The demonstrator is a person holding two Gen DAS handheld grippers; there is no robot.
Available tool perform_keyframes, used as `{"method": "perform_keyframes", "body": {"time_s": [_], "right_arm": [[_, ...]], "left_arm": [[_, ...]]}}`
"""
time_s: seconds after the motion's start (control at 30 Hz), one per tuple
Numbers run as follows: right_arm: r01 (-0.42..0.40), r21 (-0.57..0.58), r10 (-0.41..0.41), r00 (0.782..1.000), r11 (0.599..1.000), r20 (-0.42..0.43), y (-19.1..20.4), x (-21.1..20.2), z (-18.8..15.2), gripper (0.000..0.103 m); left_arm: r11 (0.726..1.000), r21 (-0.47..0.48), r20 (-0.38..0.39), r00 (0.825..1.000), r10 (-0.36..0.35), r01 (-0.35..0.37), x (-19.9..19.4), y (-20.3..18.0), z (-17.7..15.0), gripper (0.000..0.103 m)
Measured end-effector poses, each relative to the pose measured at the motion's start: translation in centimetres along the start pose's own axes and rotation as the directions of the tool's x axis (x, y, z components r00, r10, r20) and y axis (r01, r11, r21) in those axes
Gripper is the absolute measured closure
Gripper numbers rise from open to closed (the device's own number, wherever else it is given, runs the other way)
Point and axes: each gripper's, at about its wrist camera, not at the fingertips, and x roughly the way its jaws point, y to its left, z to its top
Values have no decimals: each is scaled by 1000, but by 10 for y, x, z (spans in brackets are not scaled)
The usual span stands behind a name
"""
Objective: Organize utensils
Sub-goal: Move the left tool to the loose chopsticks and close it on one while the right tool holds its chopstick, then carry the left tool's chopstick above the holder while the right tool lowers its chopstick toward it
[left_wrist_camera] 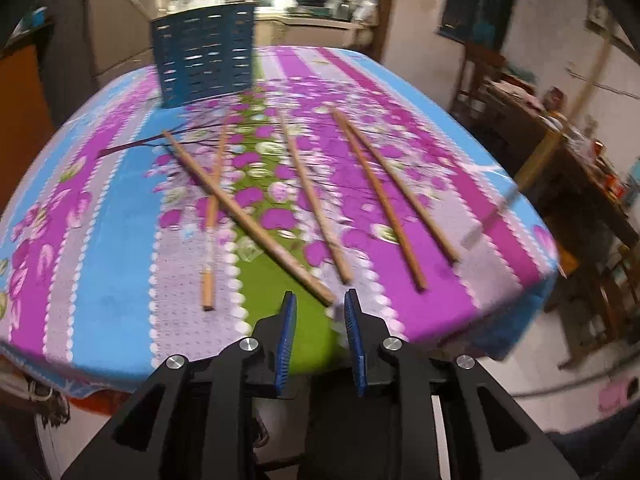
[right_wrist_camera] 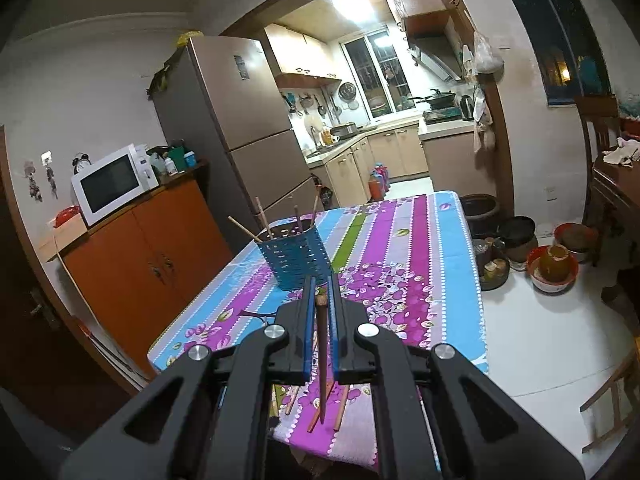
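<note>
Several wooden chopsticks lie loose on the flowered, striped tablecloth (left_wrist_camera: 112, 240): a crossed pair (left_wrist_camera: 240, 216), a single one (left_wrist_camera: 316, 200) and two side by side (left_wrist_camera: 384, 200). My left gripper (left_wrist_camera: 320, 299) hangs over the table's near edge, open, with the near end of the long crossed chopstick lying just beyond its tips and untouched. A blue slotted holder (left_wrist_camera: 204, 64) stands at the far left of the cloth. In the right wrist view the holder (right_wrist_camera: 296, 258) has several chopsticks standing in it. My right gripper (right_wrist_camera: 321, 282) is shut on a dark chopstick (right_wrist_camera: 322, 360) that hangs down between its pads.
An orange cabinet (right_wrist_camera: 152, 256) with a microwave (right_wrist_camera: 112, 184) and a fridge (right_wrist_camera: 232, 120) stand left of the table. Pots and bowls (right_wrist_camera: 552, 268) sit on the floor at the right, near a dark wooden table (left_wrist_camera: 568, 168). More loose chopsticks (right_wrist_camera: 340, 408) lie below the right gripper.
</note>
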Motion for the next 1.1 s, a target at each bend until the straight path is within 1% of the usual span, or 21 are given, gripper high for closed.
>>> {"method": "perform_keyframes", "body": {"time_s": [0.13, 0.2, 0.27, 0.3, 0.33, 0.4, 0.63, 0.77, 1.1], "right_arm": [[-18, -1, 19, 1000, 1000, 8, -1, -5, -5, 98], [-15, 0, 15, 1000, 1000, 7, -1, -5, -6, 98], [-11, 3, 11, 1000, 1000, 7, -2, -6, -7, 98], [-10, 3, 10, 1000, 1000, 5, -2, -6, -7, 98], [-8, 2, 8, 1000, 1000, 3, -2, -5, -8, 98], [-9, 4, 9, 1000, 1000, -1, -4, -3, -7, 98], [-13, 12, 13, 1000, 1000, -11, -3, 7, -9, 98], [-19, 11, 20, 1000, 1000, -15, -1, 13, -11, 98], [-21, 11, 21, 1000, 1000, -13, 2, 16, -10, 98]], "left_arm": [[999, -14, 17, 999, 29, -28, 1, 0, 1, 76], [999, 1, 24, 998, 50, -50, 2, -4, 1, 75], [999, -6, 30, 998, 48, -48, 2, -2, 0, 75], [999, -14, 31, 998, 46, -46, 2, 0, 0, 78], [999, -19, 31, 998, 49, -48, 2, 1, 0, 86], [998, -33, 27, 999, 45, -44, 1, 5, -1, 91], [999, -41, 32, 999, 15, -14, -2, 11, -4, 94], [1000, -5, 32, 999, 28, -28, -1, 7, -4, 94], [1000, -25, 44, 999, -5, 6, -5, 16, -5, 96]]}}
